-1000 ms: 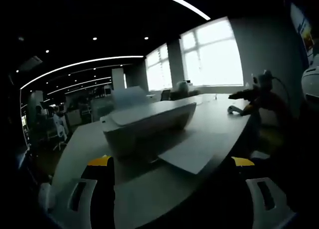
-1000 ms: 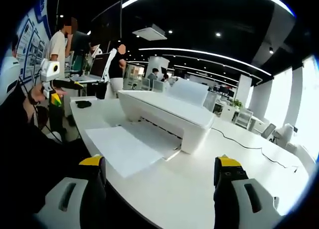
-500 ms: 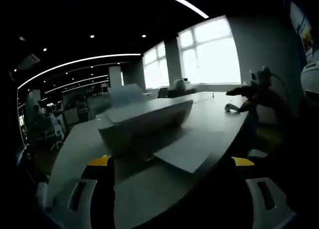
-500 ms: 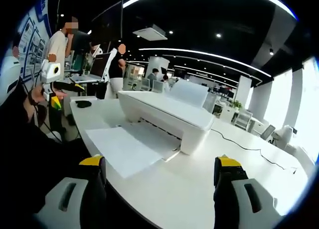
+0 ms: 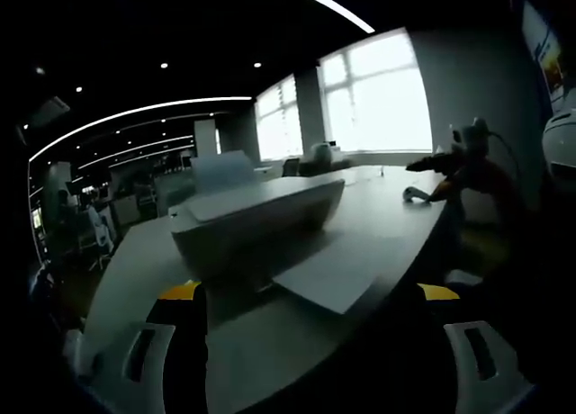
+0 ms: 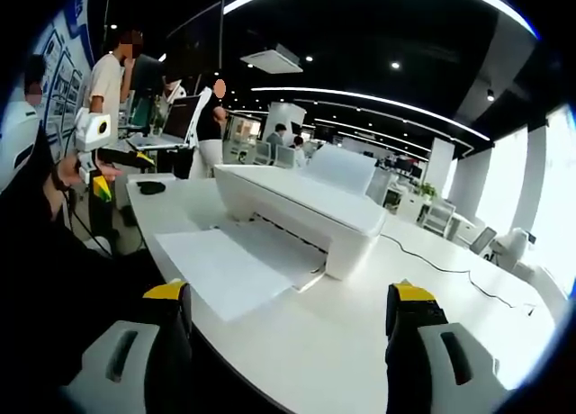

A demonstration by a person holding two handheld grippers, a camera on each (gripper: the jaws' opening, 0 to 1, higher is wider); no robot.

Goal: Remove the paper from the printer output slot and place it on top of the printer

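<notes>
Barely anything moved since a second ago, left gripper view just drifted a touch.
Flat white paper sheet (image 6: 225,268) lies in the boxy white printer (image 6: 301,207) output slot, reaching toward the white table (image 6: 360,342) edge, ahead between both grippers' wide-open, empty jaws.

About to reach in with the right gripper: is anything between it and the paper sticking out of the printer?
Nothing visible: bare table lies between the open right gripper and the paper in front of the printer.
</notes>
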